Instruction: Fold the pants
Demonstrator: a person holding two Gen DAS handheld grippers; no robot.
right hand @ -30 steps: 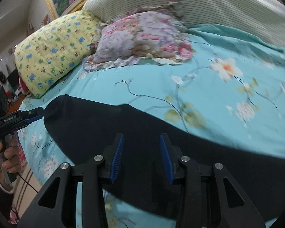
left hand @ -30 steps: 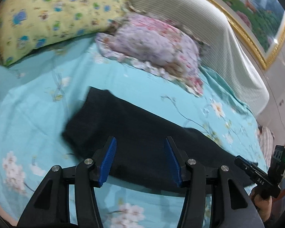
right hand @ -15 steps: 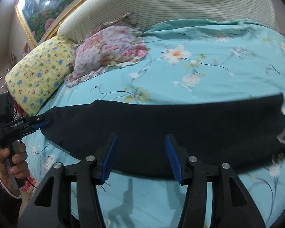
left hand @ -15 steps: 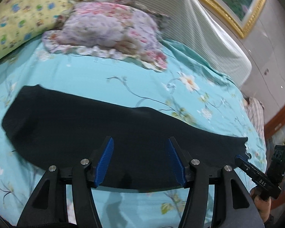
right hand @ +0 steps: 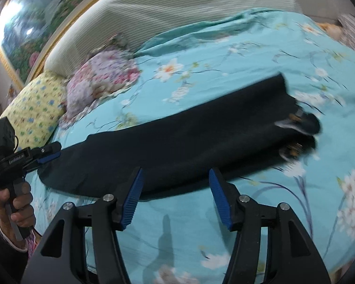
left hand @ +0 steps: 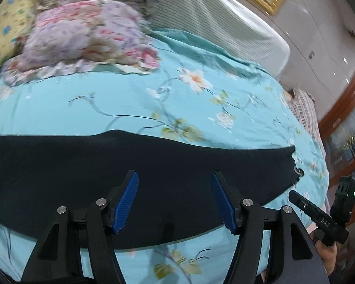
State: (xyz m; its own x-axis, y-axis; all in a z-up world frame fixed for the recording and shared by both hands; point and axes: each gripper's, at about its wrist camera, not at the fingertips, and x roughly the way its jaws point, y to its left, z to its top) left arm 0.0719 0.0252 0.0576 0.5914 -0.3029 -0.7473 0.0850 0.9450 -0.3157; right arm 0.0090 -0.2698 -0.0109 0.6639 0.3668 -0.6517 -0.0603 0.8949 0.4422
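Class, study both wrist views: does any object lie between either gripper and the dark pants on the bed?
Nothing visible does. The left gripper hangs open directly over the pants; ahead of the open right gripper there is only bare bedsheet. The floral pillow sits beyond the pants.

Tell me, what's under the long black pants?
The long black pants lie flat on the turquoise flowered bedsheet, which shows all around them. Whatever lies directly beneath the cloth is covered and cannot be seen.
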